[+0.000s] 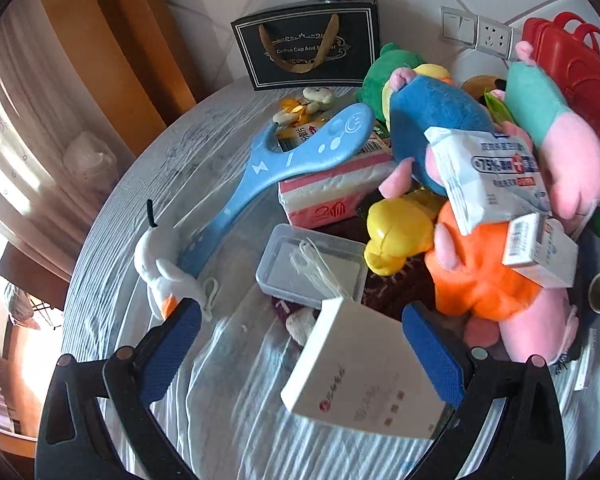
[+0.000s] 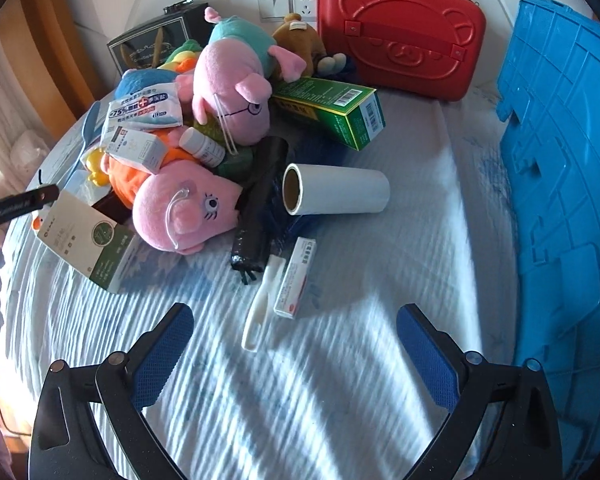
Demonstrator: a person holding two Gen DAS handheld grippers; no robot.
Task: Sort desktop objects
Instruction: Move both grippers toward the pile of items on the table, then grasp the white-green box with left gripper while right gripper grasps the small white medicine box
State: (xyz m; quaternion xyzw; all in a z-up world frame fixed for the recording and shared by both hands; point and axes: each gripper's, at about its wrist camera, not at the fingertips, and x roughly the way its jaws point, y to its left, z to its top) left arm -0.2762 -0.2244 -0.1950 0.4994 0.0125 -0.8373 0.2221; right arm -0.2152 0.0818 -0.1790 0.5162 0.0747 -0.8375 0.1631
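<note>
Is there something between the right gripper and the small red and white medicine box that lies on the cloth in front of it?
Nothing visible blocks it. The right gripper is open, and only bare striped cloth lies between its fingers and the small medicine box. A white plastic tool lies close beside the box on its left, so it could get caught in the grasp.

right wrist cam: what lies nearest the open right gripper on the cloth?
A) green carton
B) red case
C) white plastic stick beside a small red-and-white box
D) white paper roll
C: the white plastic stick and small red-and-white box lie just ahead of the right gripper, closer than anything else.
</note>
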